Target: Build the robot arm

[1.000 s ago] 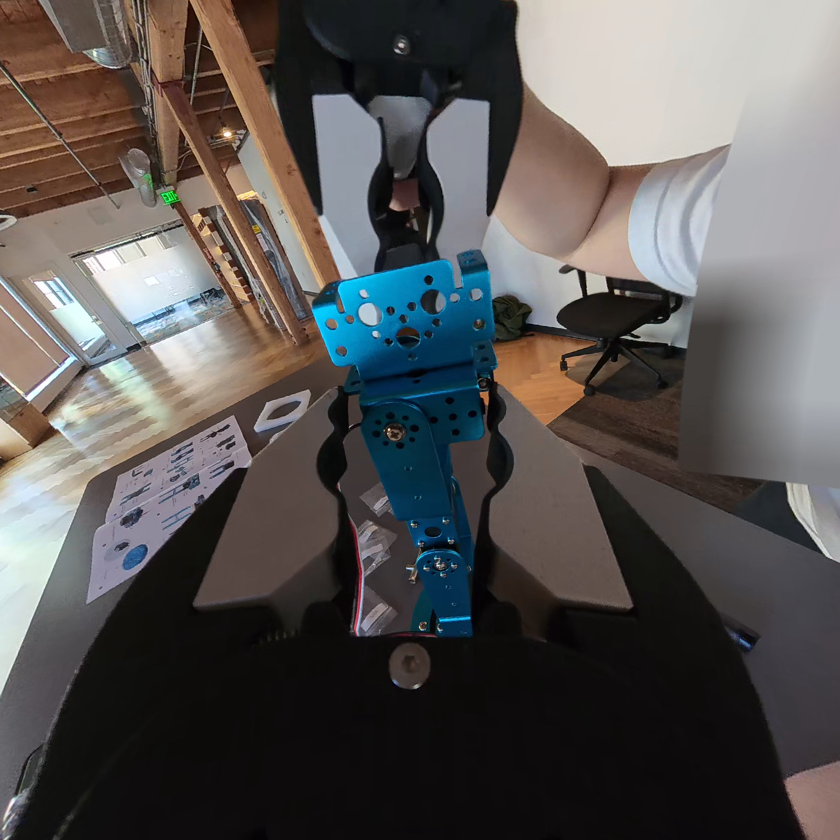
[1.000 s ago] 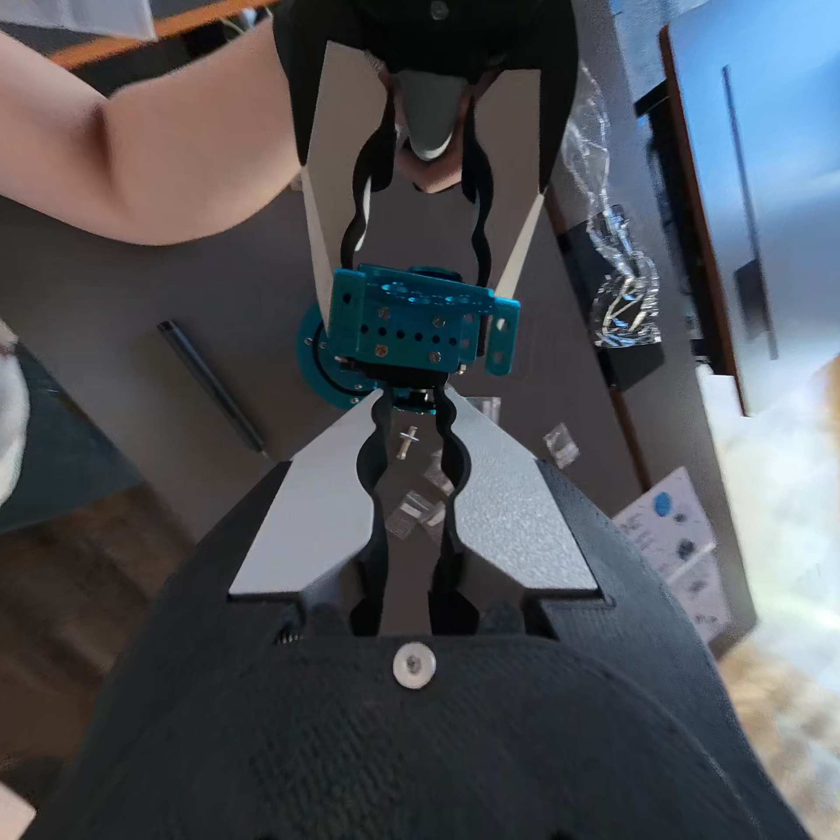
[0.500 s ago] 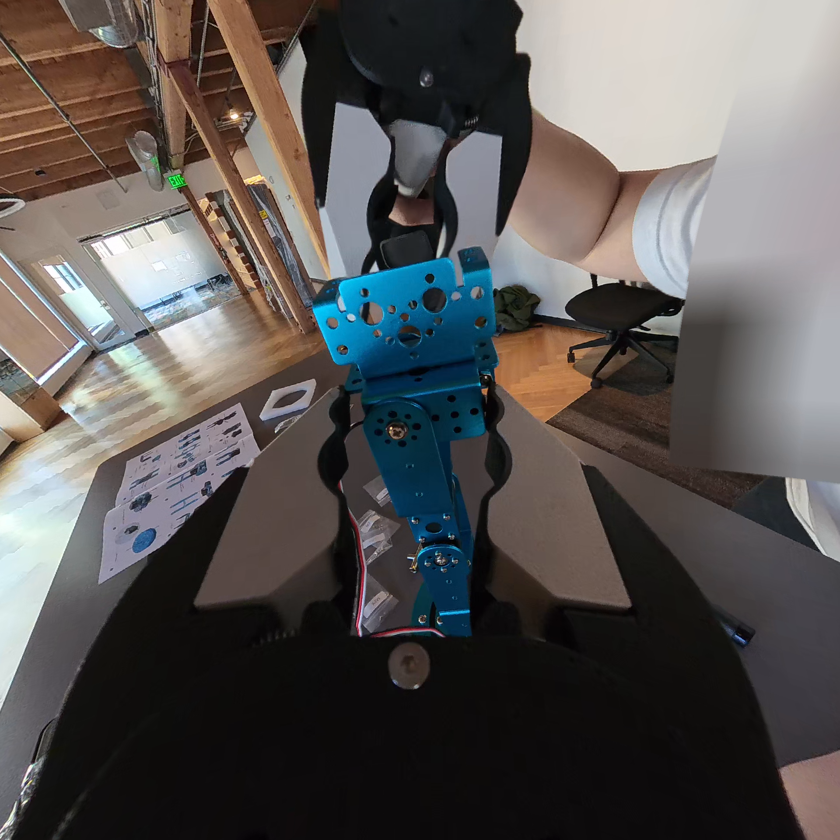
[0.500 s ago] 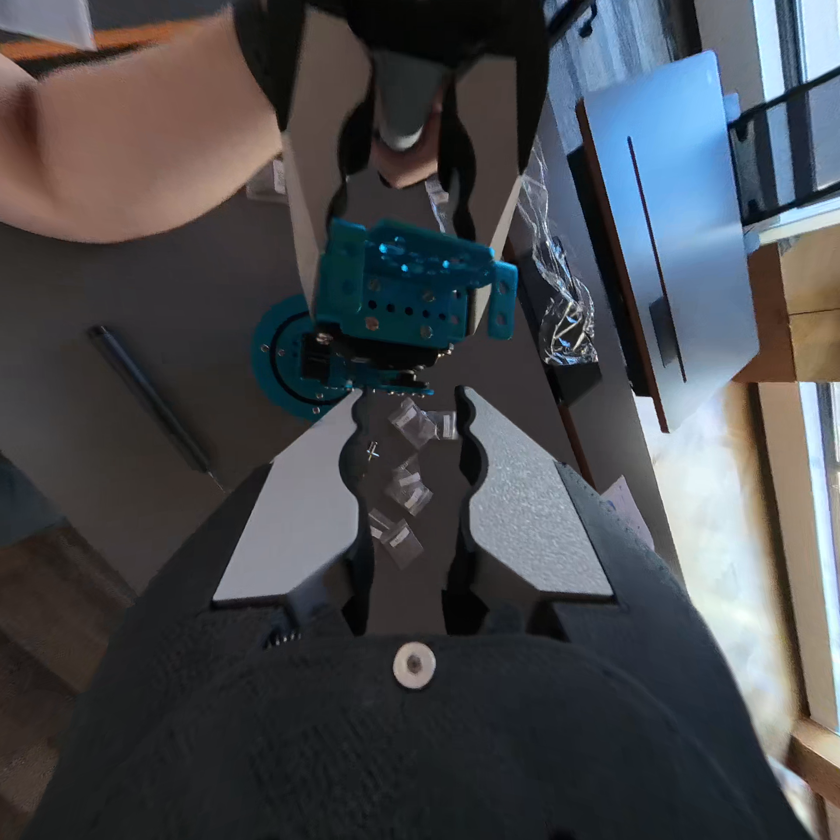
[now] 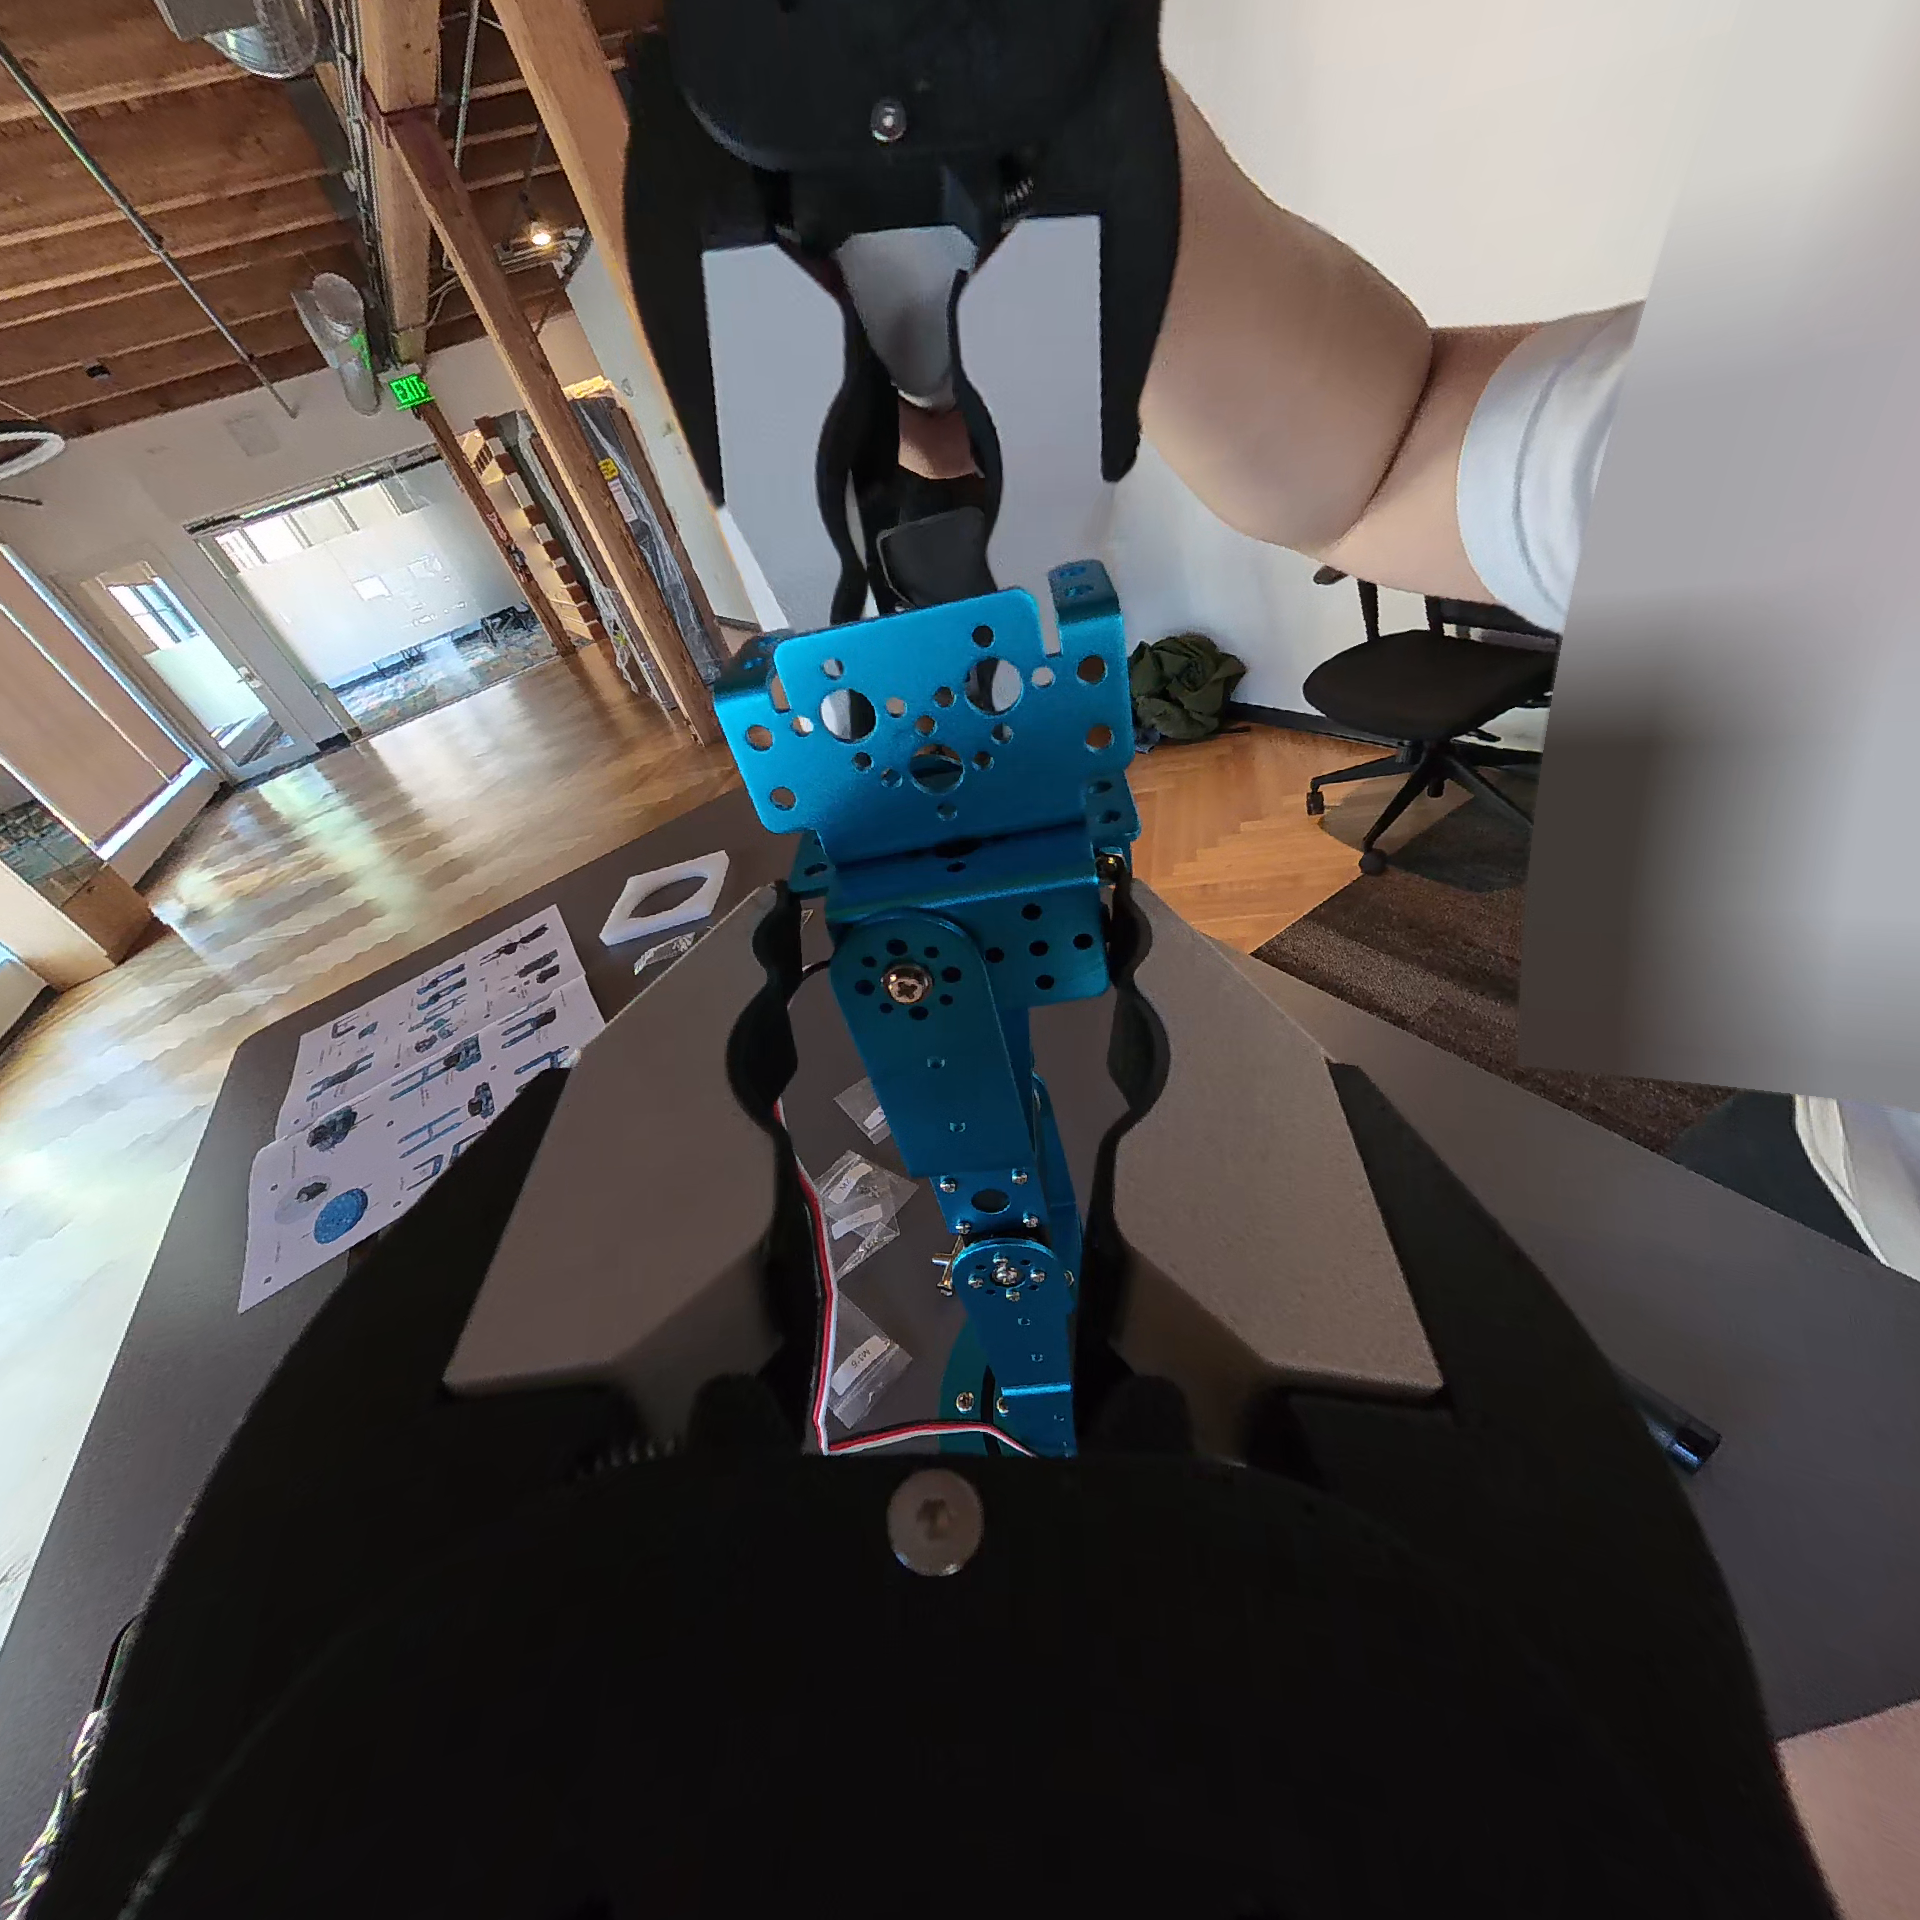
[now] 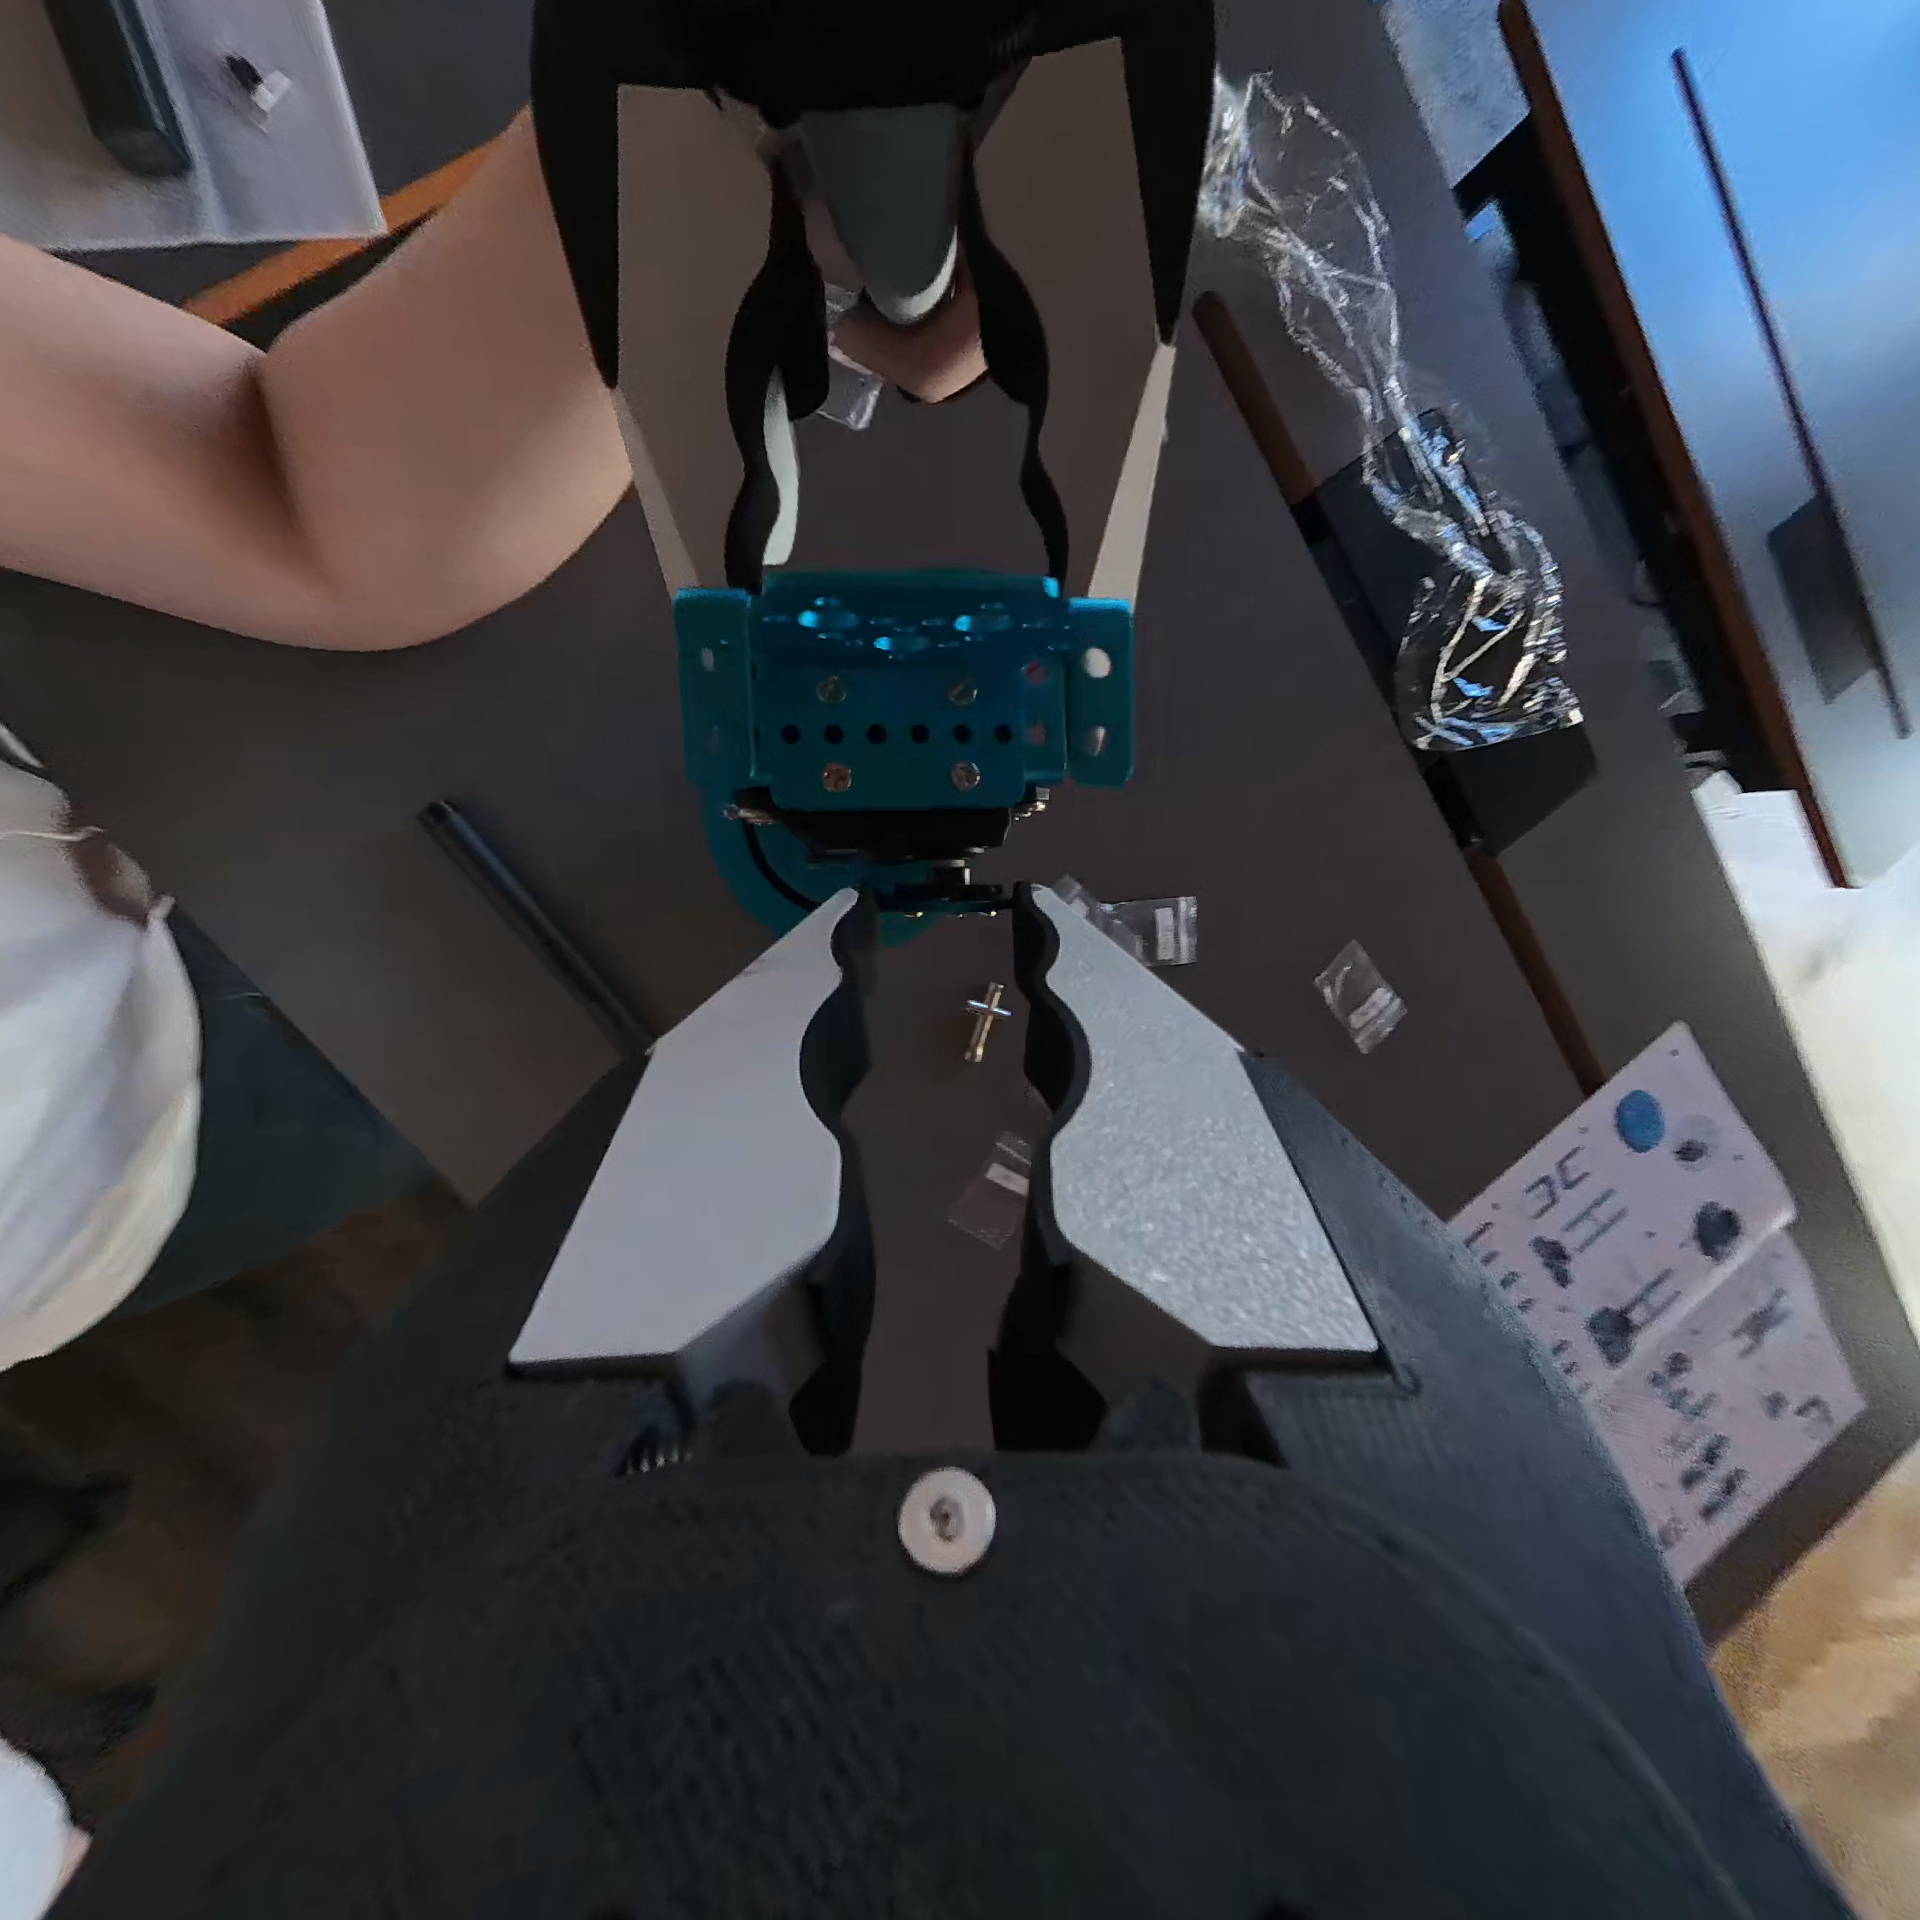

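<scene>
A blue metal bracket assembly (image 5: 935,748) with a jointed blue arm (image 5: 945,1070) stands over a dark table. My left gripper (image 5: 951,914) is shut on the bracket's lower block, one finger on each side. It also shows in the right wrist view (image 6: 899,571), holding the bracket (image 6: 894,707) from the far side. My right gripper (image 6: 935,896) has its tips on either side of a black servo (image 6: 904,831) under the bracket and looks shut on it. In the left wrist view it comes in from above (image 5: 914,603).
The dark table (image 6: 416,727) carries instruction sheets (image 5: 416,1081), a white foam piece (image 5: 665,894), small plastic bags (image 6: 1361,1003), a loose metal screw part (image 6: 985,1023), a black rod (image 6: 520,914) and crumpled plastic wrap (image 6: 1455,540). A person's arm (image 5: 1299,416) reaches across. Both grippers' tips are close together, under 4 cm apart.
My right gripper was on the servo, then opened and drew back, and has now narrowed around the servo again. My left gripper has kept its hold on the blue bracket.
</scene>
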